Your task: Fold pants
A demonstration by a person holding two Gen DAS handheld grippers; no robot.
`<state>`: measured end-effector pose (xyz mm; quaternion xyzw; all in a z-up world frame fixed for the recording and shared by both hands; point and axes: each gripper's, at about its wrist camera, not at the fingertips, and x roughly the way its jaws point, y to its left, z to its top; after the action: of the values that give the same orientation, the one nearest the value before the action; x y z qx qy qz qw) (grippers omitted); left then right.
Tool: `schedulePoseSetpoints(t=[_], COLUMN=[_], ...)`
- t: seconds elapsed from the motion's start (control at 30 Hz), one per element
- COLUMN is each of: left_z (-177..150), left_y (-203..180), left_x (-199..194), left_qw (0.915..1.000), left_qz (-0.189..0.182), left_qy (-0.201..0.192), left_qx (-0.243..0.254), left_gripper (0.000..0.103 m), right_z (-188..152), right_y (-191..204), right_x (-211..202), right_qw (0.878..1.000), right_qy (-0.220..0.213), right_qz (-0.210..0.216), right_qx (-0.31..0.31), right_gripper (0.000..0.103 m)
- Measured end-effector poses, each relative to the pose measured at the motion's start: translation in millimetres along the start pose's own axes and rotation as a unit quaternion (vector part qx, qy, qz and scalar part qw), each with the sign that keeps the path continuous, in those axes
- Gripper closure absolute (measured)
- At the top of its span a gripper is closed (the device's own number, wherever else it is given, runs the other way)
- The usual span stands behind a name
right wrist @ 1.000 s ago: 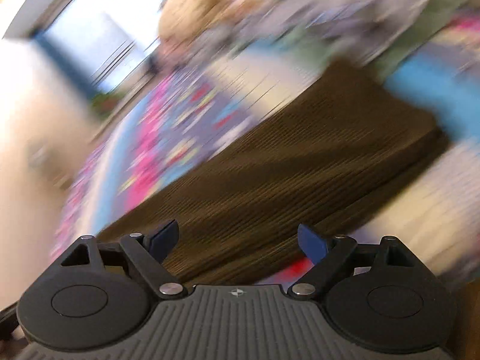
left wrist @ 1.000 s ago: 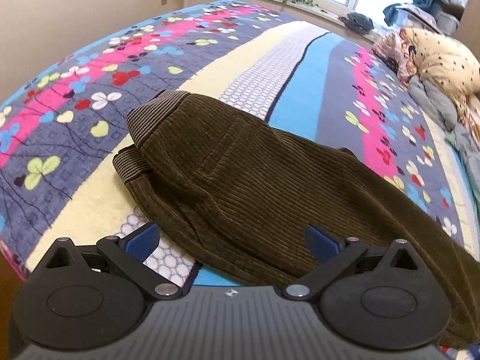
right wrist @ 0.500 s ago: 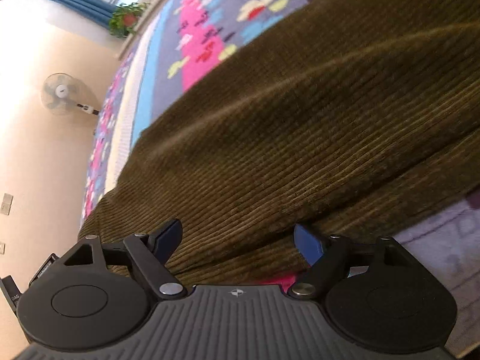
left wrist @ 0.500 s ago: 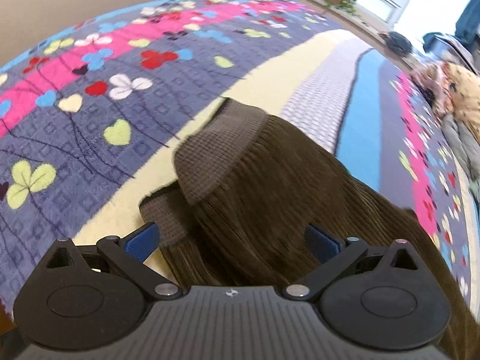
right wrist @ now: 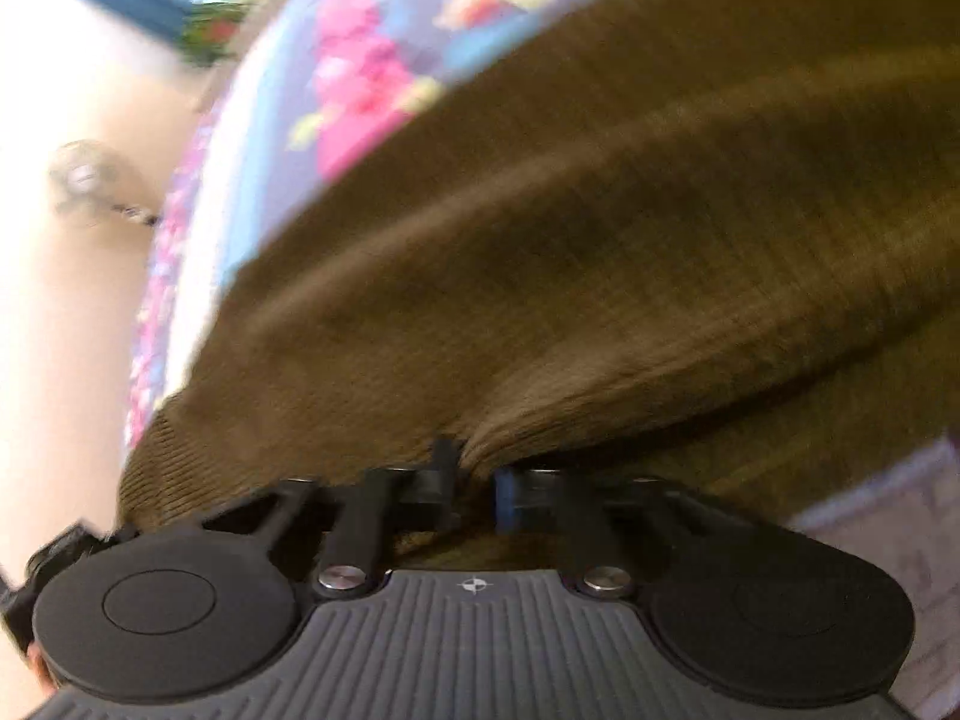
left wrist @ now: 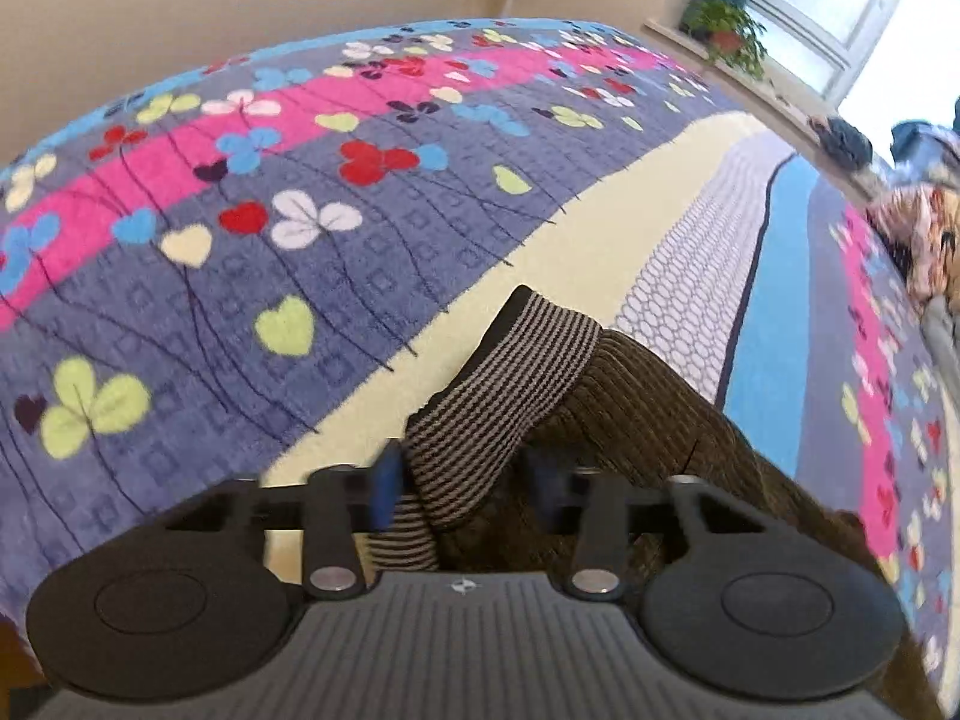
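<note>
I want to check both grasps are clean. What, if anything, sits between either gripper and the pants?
Nothing visible. The left gripper has its fingers around the striped cuff; the right gripper pinches the pants directly.

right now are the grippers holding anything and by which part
Both hold the brown corduroy pants. The left gripper is closing on the striped cuffs; the right gripper pinches a bunched fold at the fabric's near edge.

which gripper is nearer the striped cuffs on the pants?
Left. The left gripper has its jaws closing around the striped cuffs of the corduroy pants. The right gripper pinches plain corduroy elsewhere; no cuff shows in its view.
</note>
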<state>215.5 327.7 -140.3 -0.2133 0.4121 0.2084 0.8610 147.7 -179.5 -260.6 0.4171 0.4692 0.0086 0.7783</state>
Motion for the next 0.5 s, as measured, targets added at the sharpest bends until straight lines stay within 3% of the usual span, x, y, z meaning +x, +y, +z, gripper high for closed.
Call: schedulePoseSetpoints(t=[0.2,0.37,0.5], left_z=[9,7,0], left_y=[0,12,20], left_x=[-26,-23,-4], left_qw=[0.9995,0.9994,0.9986], left_qz=[-0.028,-0.02,-0.014], left_qy=[0.011,0.022,0.045], left_qx=[0.009,0.019,0.023], left_gripper=[0.072,0.075,0.073], right_z=[-2,-12,-27], right_y=[13,22,0], right_x=[-32,-63,-44], right_qw=[0.999,0.999,1.0], right_qy=[-0.023,-0.022,0.01], right_qz=[0.025,0.047,0.014], right_qx=[0.0,-0.005,-0.018], right_gripper=[0.094,0.094,0.094])
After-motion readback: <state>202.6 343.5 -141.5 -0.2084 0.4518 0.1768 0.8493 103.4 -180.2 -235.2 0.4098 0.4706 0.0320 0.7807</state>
